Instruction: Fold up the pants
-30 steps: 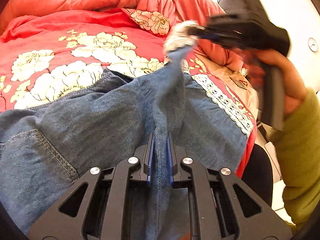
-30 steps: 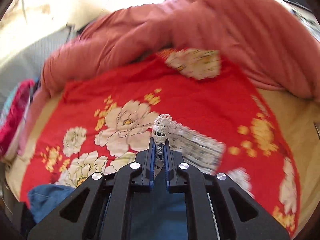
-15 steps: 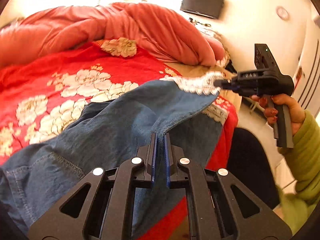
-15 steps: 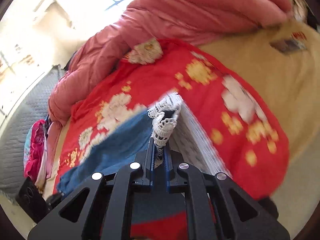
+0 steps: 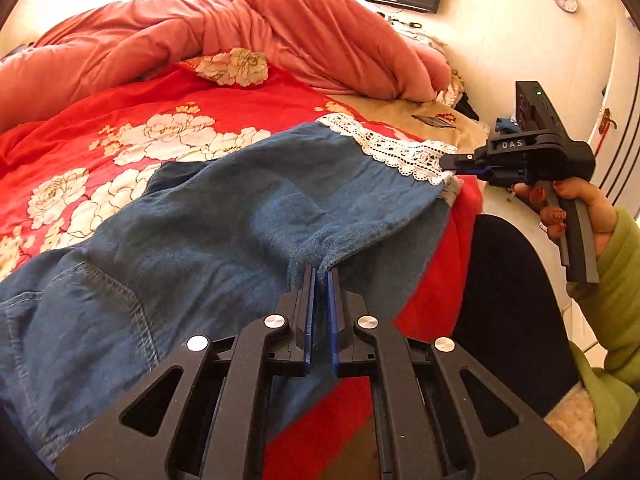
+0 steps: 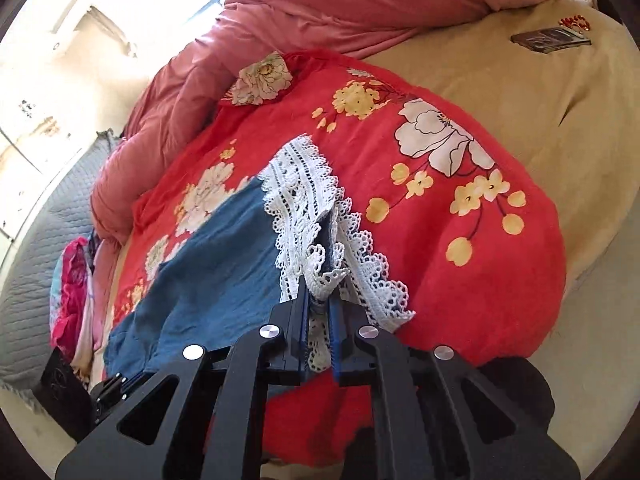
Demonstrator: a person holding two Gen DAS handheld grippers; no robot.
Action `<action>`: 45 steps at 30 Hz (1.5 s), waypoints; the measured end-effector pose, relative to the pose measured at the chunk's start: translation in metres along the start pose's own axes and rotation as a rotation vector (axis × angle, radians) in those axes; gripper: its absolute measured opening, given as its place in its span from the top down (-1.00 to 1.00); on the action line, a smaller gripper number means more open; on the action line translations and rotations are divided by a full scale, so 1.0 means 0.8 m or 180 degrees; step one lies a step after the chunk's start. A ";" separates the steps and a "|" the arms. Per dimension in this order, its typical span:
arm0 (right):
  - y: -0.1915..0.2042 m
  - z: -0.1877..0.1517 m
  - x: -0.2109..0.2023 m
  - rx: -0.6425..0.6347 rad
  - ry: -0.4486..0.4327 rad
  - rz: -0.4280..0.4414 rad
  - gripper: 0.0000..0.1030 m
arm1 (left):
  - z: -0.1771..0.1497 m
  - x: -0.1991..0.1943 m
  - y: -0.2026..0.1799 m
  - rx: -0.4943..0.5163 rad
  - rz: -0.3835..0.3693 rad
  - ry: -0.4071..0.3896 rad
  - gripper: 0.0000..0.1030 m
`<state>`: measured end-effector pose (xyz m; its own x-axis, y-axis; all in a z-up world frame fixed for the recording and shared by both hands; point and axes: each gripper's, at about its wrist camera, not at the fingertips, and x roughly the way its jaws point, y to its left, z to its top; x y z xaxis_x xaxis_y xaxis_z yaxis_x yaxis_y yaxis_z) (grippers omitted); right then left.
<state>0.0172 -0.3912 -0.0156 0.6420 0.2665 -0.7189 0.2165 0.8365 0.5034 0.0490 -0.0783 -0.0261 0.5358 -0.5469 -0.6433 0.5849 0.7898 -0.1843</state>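
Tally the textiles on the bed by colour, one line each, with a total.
Blue: 1, denim pants with white lace hem
Red floral: 1, bedspread
Coral pink: 1, bunched quilt
Tan: 1, underlying sheet
Total: 4

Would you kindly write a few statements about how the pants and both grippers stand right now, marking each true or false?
1. The right hand-held gripper is shut on the white lace hem of the pants. True.
2. The left hand-held gripper hangs open above the denim. False: it is shut on a denim fold.
3. The pants lie on a red floral blanket. True.
4. The lace trim is black. False: it is white.
5. The person's sleeve is green. True.
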 end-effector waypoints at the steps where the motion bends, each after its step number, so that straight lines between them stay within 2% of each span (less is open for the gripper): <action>1: -0.001 -0.002 -0.005 -0.0020 -0.0021 -0.0008 0.85 | -0.002 -0.006 -0.003 0.0013 -0.0040 -0.0017 0.98; 7: -0.019 -0.004 0.003 -0.0005 0.0094 -0.0102 0.84 | -0.019 0.002 -0.023 0.0210 0.0034 0.0177 0.98; 11: -0.023 -0.012 0.010 -0.0045 0.0155 -0.0164 0.82 | -0.029 0.022 -0.016 0.0110 0.0070 0.0355 0.95; 14: -0.021 -0.014 -0.005 -0.0074 0.0052 -0.0172 0.65 | -0.031 0.024 -0.014 0.0066 0.0077 0.0338 0.95; 15: -0.019 -0.015 -0.013 -0.0141 -0.0017 -0.0268 0.50 | -0.031 0.023 -0.014 0.0053 0.0057 0.0331 0.94; 18: -0.004 -0.018 -0.042 -0.0308 -0.0271 -0.0410 0.48 | -0.033 0.021 -0.014 0.0031 0.0024 0.0299 0.87; 20: 0.017 -0.021 -0.050 -0.0530 -0.0348 -0.0365 0.47 | -0.035 0.019 -0.015 -0.0023 -0.0055 0.0283 0.70; 22: 0.049 -0.031 -0.040 -0.0800 -0.0257 -0.0179 0.33 | -0.037 0.012 -0.017 -0.0064 -0.0118 0.0246 0.68; 24: 0.079 -0.041 -0.017 -0.1069 -0.0069 -0.0015 0.33 | -0.037 0.003 -0.018 -0.0123 -0.0099 0.0218 0.68; 26: 0.099 -0.050 0.011 -0.1276 0.0118 0.0012 0.33 | -0.037 -0.019 -0.010 -0.0257 -0.0086 0.0126 0.67; 29: 0.102 -0.061 0.050 -0.1403 0.0400 -0.0134 0.33 | -0.040 -0.062 0.011 -0.0432 0.0170 -0.0038 0.48; 30: 0.095 -0.065 0.063 -0.1390 0.0541 -0.0233 0.33 | -0.042 -0.083 0.027 -0.0551 0.0402 -0.0092 0.37; 31: 0.087 -0.068 0.071 -0.1370 0.0611 -0.0274 0.33 | -0.043 -0.094 0.038 -0.0629 0.0575 -0.0117 0.35; 33: 0.080 -0.072 0.070 -0.1395 0.0536 -0.0218 0.33 | -0.048 -0.123 0.067 -0.0830 0.1011 -0.0173 0.30; 34: 0.081 -0.073 0.068 -0.1441 0.0526 -0.0221 0.33 | -0.053 -0.139 0.089 -0.1008 0.1308 -0.0180 0.21; 35: 0.081 -0.072 0.066 -0.1441 0.0522 -0.0211 0.33 | -0.058 -0.149 0.103 -0.1128 0.1442 -0.0190 0.12; 38: 0.084 -0.067 0.050 -0.1381 0.0391 -0.0118 0.32 | -0.067 -0.159 0.140 -0.1495 0.1584 -0.0149 -0.09; 40: 0.091 -0.060 0.038 -0.1383 0.0266 -0.0026 0.28 | -0.074 -0.157 0.162 -0.1821 0.1485 -0.0114 -0.24; 42: 0.096 -0.054 0.033 -0.1386 0.0233 -0.0017 0.22 | -0.077 -0.144 0.180 -0.2034 0.1443 -0.0049 -0.25; 44: 0.102 -0.048 0.036 -0.1420 0.0240 -0.0009 0.20 | -0.083 -0.131 0.183 -0.2038 0.1497 0.0039 -0.21; 45: 0.104 -0.046 0.040 -0.1440 0.0255 -0.0012 0.20 | -0.084 -0.125 0.183 -0.2042 0.1502 0.0069 -0.06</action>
<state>0.0285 -0.2953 -0.0141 0.5792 0.2843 -0.7640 -0.1357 0.9578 0.2535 0.0404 0.1105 -0.0389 0.6237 -0.1146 -0.7732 -0.1690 0.9460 -0.2765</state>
